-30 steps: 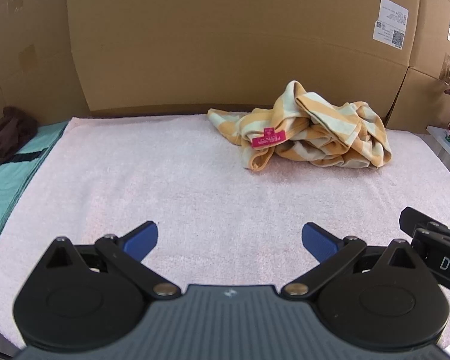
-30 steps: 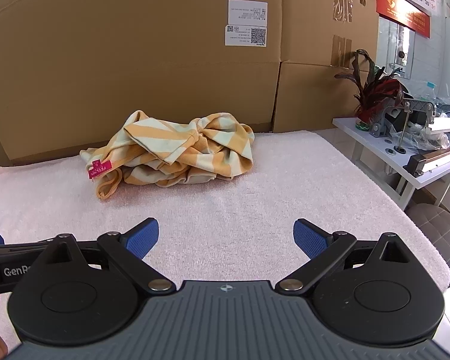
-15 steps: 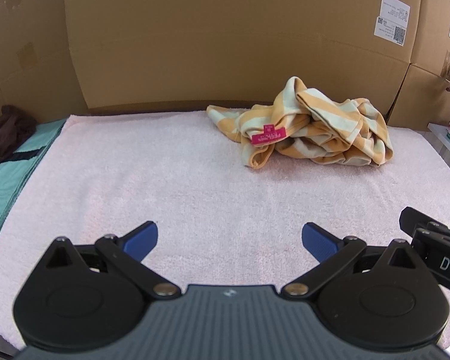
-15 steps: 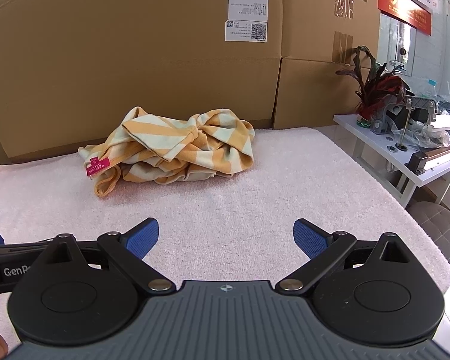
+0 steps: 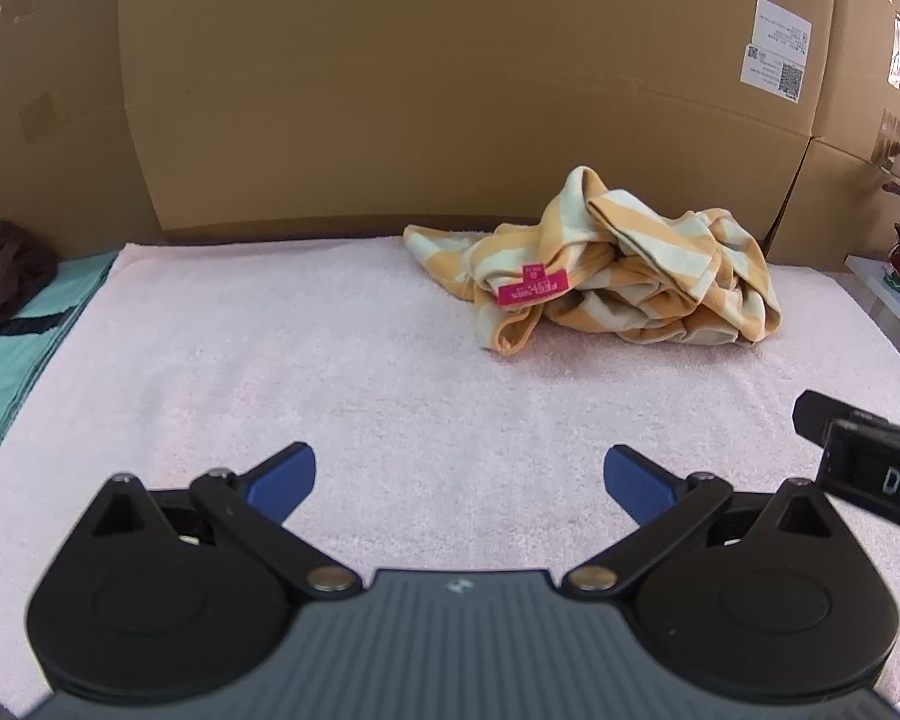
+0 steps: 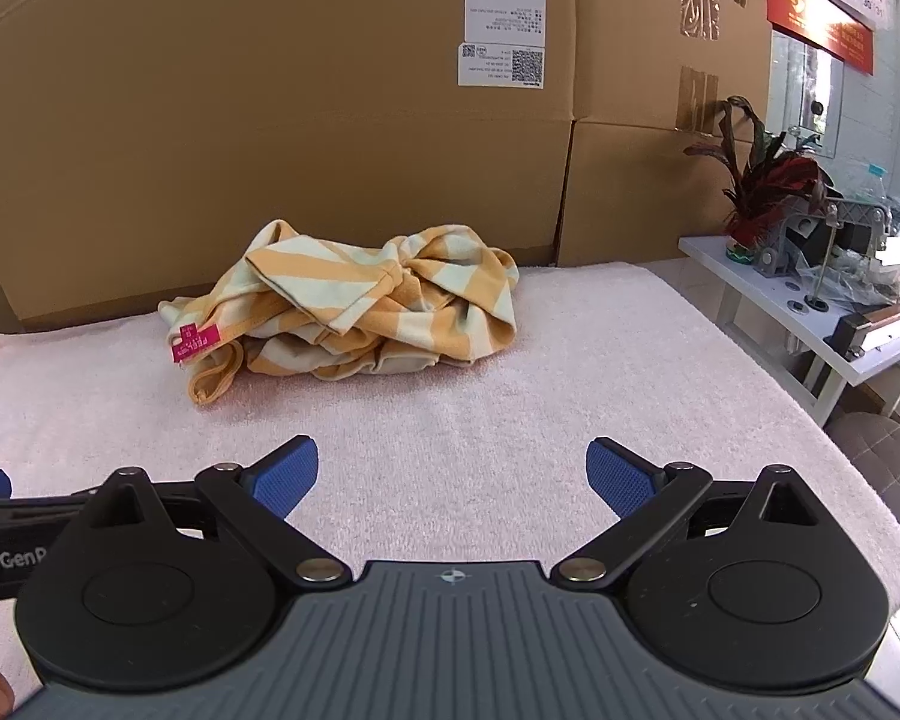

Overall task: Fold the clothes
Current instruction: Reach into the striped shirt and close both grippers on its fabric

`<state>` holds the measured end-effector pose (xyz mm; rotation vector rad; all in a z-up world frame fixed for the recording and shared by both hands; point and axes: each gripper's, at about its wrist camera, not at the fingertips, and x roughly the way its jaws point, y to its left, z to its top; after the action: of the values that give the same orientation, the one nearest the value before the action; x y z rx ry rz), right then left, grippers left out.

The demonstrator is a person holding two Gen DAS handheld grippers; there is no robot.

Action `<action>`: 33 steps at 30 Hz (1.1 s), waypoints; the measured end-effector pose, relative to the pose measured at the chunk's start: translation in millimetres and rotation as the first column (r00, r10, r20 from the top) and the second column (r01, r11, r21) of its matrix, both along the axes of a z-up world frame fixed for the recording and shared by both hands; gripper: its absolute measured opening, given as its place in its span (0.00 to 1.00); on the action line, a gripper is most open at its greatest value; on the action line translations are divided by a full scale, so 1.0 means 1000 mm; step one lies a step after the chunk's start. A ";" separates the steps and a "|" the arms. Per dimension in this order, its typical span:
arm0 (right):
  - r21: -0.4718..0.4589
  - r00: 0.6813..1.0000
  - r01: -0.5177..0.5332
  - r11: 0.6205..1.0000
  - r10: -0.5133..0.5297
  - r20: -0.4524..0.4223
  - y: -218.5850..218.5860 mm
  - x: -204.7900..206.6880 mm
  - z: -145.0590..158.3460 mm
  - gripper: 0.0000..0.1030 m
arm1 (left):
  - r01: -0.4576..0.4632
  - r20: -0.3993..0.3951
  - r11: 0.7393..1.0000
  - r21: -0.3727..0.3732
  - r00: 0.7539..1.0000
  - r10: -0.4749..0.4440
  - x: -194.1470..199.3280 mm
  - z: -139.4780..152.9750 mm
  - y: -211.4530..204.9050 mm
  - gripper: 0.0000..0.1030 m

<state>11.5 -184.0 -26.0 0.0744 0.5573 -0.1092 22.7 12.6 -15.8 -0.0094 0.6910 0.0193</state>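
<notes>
Left wrist view: both grippers are held level and low over the pink towel [image 5: 342,360].
A crumpled striped garment [image 5: 618,282] is seen near the cardboard wall, well ahead of the left gripper [image 5: 459,477] and right gripper [image 6: 453,474], whose jaws are spread wide, empty.

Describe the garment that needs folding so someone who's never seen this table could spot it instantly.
Look along the cardboard wall to the far edge of the pink towel that covers the table. The striped garment lies there in a crumpled heap. Its orange and pale stripes and bright pink tag set it apart from the dark clothes off to the left.
</notes>
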 end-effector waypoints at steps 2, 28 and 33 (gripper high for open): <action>0.002 1.000 -0.016 1.000 0.016 0.021 -0.011 0.015 0.002 0.89 | -0.001 0.003 1.000 -0.007 1.000 0.001 0.005 0.000 0.006 0.99; 0.050 0.995 0.102 0.994 -0.101 -0.017 -0.116 0.014 -0.023 0.19 | 0.205 0.066 0.979 0.009 0.976 -0.205 0.046 -0.023 -0.009 0.74; 0.025 0.972 0.225 0.974 -0.222 -0.074 -0.151 -0.036 -0.029 0.40 | 0.253 0.065 0.967 -0.041 0.966 -0.250 0.043 -0.024 -0.027 0.75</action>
<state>-24.9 -334.6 -54.9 0.1666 0.6209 -0.3230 66.2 -14.5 -40.0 0.0312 0.6292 -0.2416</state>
